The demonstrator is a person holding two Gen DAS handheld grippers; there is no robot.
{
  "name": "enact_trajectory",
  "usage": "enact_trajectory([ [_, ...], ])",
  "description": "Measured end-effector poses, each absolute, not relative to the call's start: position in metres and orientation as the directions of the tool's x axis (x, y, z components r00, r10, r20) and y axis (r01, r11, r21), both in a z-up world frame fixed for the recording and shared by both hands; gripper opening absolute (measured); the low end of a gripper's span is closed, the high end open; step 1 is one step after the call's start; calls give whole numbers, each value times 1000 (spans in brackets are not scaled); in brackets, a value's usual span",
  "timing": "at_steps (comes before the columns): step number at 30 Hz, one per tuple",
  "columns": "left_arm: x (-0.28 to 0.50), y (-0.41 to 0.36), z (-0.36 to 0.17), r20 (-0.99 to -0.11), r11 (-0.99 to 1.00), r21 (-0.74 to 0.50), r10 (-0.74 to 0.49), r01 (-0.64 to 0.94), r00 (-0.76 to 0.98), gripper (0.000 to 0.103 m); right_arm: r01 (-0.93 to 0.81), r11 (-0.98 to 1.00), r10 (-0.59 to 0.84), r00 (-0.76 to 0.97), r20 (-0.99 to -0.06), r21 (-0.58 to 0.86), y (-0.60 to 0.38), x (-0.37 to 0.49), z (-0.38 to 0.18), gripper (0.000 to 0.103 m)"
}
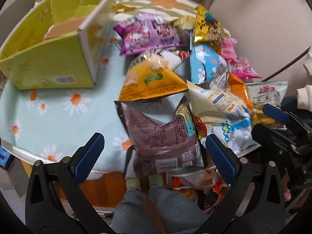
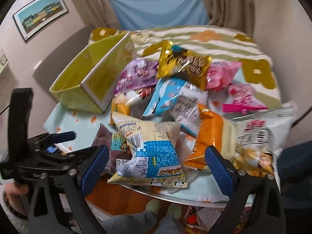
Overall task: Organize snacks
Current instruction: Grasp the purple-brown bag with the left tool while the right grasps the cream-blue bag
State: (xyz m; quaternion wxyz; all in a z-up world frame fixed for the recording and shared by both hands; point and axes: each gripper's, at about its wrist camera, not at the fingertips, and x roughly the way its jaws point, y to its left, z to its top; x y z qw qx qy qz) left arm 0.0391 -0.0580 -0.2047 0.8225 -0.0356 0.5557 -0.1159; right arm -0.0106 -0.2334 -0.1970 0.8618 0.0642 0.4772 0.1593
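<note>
A round table (image 1: 48,128) covered in a pale blue daisy-print cloth holds a heap of snack packets (image 1: 187,74). An open green cardboard box (image 1: 56,44) stands on the table just beside the heap, on its left in both views.

The left gripper (image 1: 154,152) hovers low at the table's near edge with its blue-padded jaws spread wide, holding nothing. Between the jaws in this view lies a brownish-purple packet (image 1: 163,136) hanging over the table edge. An orange packet (image 1: 152,81) lies just behind it, and a purple packet (image 1: 148,33) sits farther back.

The right gripper (image 2: 156,165) is also wide open and empty. A cream and blue packet (image 2: 154,152) lies between its jaws at the table edge. To its right is an orange packet (image 2: 210,136) and a white packet (image 2: 261,136). A gold packet (image 2: 183,62) tops the heap, with pink packets (image 2: 222,74) beside it.

The person's grey-trousered legs (image 1: 156,208) show below the table.
</note>
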Motion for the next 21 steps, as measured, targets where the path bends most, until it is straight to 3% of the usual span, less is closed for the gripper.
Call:
enact_trajectory([
  [7, 41, -76, -236, -929, 977, -163, -200, 140, 313, 103, -280, 904, 417, 406, -813, 323, -231, 3, -220, 87],
  [9, 40, -80, -242, -930, 976, -164, -202, 144, 308, 95, -288, 898, 428, 387, -817, 334, -228, 6, -227, 85],
  [15, 34, -83, -246, -923, 978, -153, -193, 142, 332, 85, -310, 884, 449, 357, -819, 350, -225, 8, -236, 73],
  [21, 26, -73, -248, -920, 980, -169, -195, 104, 341, 82, -323, 882, 445, 332, -831, 343, -219, 12, -243, 64],
])
